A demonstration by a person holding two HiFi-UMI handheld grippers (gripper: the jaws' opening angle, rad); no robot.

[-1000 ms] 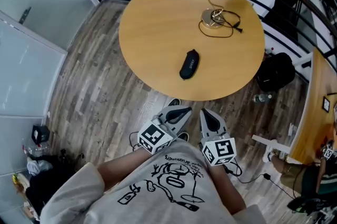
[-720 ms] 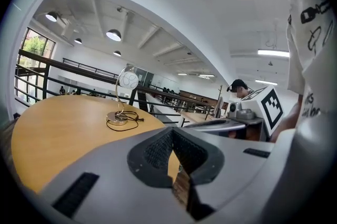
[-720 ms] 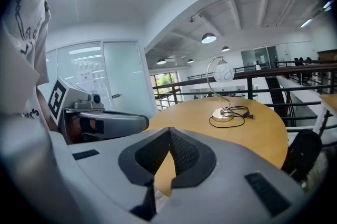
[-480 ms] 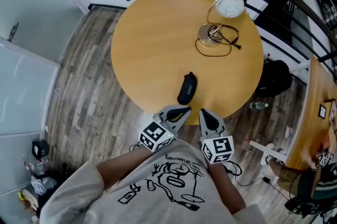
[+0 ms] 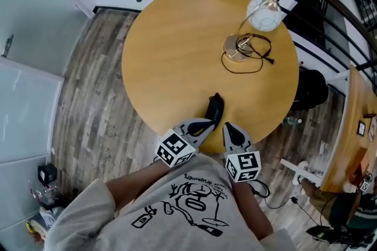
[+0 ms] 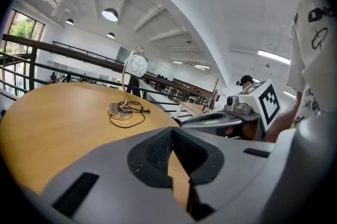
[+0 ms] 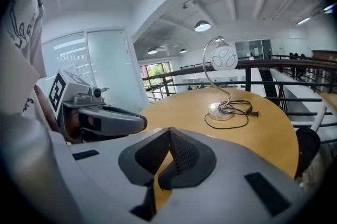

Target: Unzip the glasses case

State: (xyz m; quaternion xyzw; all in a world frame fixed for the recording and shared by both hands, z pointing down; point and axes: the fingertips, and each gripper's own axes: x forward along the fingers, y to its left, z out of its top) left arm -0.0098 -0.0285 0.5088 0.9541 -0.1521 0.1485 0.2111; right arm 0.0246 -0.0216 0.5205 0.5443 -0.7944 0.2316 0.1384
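A round wooden table [image 5: 171,49] stands on plank flooring beside a black railing. In the head view, a lamp [image 5: 238,46] with a white globe and a looped cord sits on the far right part, well apart from the work. The black case [image 5: 214,109] lies close to the near edge, lengthwise toward the person and within easy reach. Its zip pull is too small to make out. The left gripper [image 5: 207,124] and right gripper [image 5: 228,127] hang side by side at that edge, tips just short of the case's near end. This looks like an approach, with one likely to pin the case and the other to take the pull.

In the left gripper view, the jaws are pressed together at the tips with nothing between them. Tabletop and lamp lie ahead, and the right gripper sits alongside. The case does not show, probably hidden below the jaws.

In the right gripper view, the jaws are likewise clenched and empty. The left gripper is at the left and the lamp beyond, again with no case in sight.
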